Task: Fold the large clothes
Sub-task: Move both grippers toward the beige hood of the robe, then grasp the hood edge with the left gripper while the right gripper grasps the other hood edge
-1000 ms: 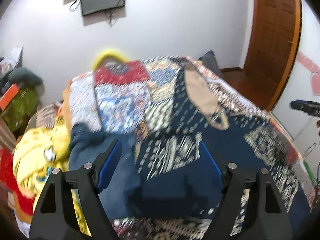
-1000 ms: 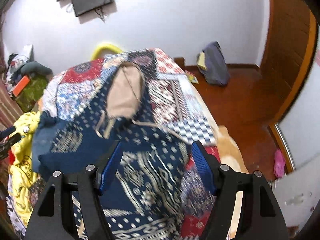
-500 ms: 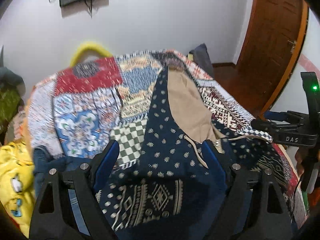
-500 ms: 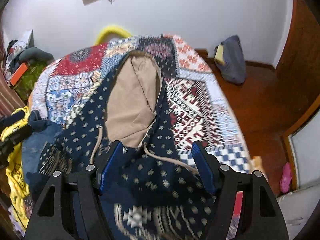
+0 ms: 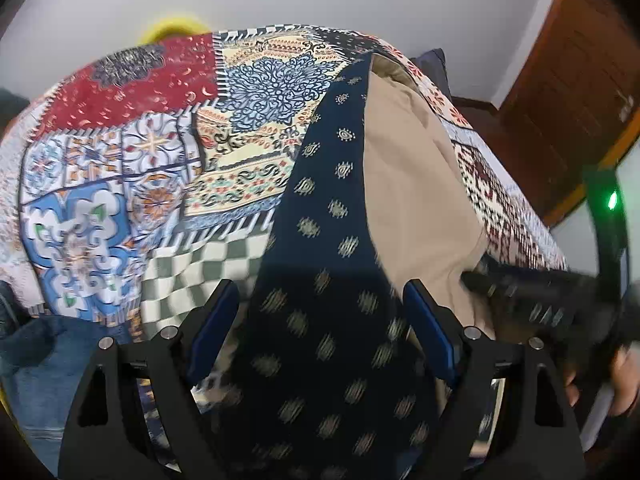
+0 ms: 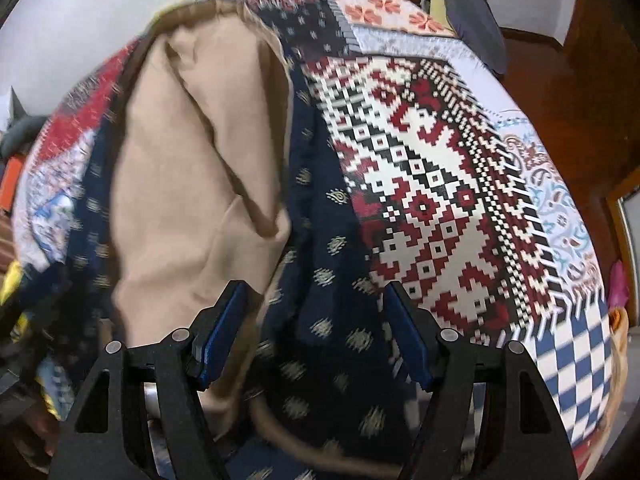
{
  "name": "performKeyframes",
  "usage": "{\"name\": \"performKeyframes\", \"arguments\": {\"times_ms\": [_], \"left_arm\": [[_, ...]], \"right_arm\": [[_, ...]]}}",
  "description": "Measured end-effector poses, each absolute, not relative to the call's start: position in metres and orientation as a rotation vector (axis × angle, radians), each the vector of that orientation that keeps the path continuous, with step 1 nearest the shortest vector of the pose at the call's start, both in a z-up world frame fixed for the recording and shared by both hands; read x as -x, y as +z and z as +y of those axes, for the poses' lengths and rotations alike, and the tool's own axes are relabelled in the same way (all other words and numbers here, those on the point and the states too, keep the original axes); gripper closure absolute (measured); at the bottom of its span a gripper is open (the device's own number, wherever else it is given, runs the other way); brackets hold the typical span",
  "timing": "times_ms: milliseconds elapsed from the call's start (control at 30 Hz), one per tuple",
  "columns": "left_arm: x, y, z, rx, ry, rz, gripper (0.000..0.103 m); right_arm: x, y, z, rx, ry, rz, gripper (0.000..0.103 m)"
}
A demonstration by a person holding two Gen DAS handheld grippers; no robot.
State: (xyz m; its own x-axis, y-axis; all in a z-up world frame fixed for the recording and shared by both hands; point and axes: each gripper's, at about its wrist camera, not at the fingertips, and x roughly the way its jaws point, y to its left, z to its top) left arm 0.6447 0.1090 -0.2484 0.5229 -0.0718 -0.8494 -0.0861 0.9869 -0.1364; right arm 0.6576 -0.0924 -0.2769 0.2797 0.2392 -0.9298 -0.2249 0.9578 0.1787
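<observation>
Garment under inspection: navy patterned hoodie (image 5: pixel 328 248) lies on patchwork bedspread (image 5: pixel 120 160), tan-lined hood (image 6: pixel 192 168) spread flat toward the wall, presumably for folding. Left gripper (image 5: pixel 324 320) and right gripper (image 6: pixel 316 332) flank hood base, jaws wide, gripping nothing.

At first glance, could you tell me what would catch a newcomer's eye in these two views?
The navy patterned hoodie lies down the middle of the bed, its tan hood lining turned open and uppermost. Beneath it spreads the bright patchwork bedspread, red-and-white geometric on the right, blue floral on the left. Both the left gripper and right gripper are open just above the hoodie.
</observation>
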Motion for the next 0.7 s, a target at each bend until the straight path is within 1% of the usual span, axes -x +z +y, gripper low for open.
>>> {"name": "performKeyframes", "arguments": {"times_ms": [33,100,133,167,200,233,267,300,333,367,400,533,700], "left_arm": [[-0.650,-0.253,0.108,0.170,0.014,1.038,0.019],[-0.657,-0.259,0.104,0.127,0.057,1.047,0.019],[-0.659,-0.262,0.102,0.095,0.081,1.042,0.019],[-0.659,-0.264,0.101,0.070,0.105,1.037,0.019],[-0.659,-0.267,0.099,0.038,0.131,1.035,0.020],[-0.657,-0.267,0.098,0.025,0.137,1.022,0.023],[-0.654,-0.267,0.097,0.015,0.144,1.012,0.035],[-0.649,-0.266,0.095,0.013,0.147,1.010,0.050],[-0.647,-0.263,0.095,0.017,0.144,1.013,0.061],[-0.643,-0.259,0.094,0.032,0.138,1.020,0.083],[-0.638,-0.252,0.094,0.066,0.121,1.030,0.090],[-0.612,-0.214,0.094,0.110,0.069,0.977,0.091],[-0.563,-0.168,0.093,0.120,-0.013,0.929,0.091]], "right_arm": [[-0.657,-0.277,-0.092,-0.005,0.315,1.234,0.036],[-0.654,-0.277,-0.090,0.008,0.333,1.215,0.050],[-0.652,-0.276,-0.089,0.016,0.347,1.214,0.067],[-0.648,-0.275,-0.087,0.033,0.351,1.204,0.074],[-0.644,-0.273,-0.085,0.048,0.349,1.195,0.076],[-0.641,-0.271,-0.085,0.058,0.341,1.191,0.083],[-0.635,-0.269,-0.083,0.067,0.326,1.190,0.093],[-0.630,-0.265,-0.083,0.069,0.320,1.189,0.094],[-0.626,-0.261,-0.084,0.072,0.317,1.183,0.094],[-0.618,-0.255,-0.083,0.077,0.312,1.170,0.094],[-0.611,-0.248,-0.085,0.076,0.309,1.159,0.094],[-0.580,-0.213,-0.097,0.008,0.351,1.117,0.095],[-0.527,-0.163,-0.100,0.092,0.412,0.995,0.095]]}}
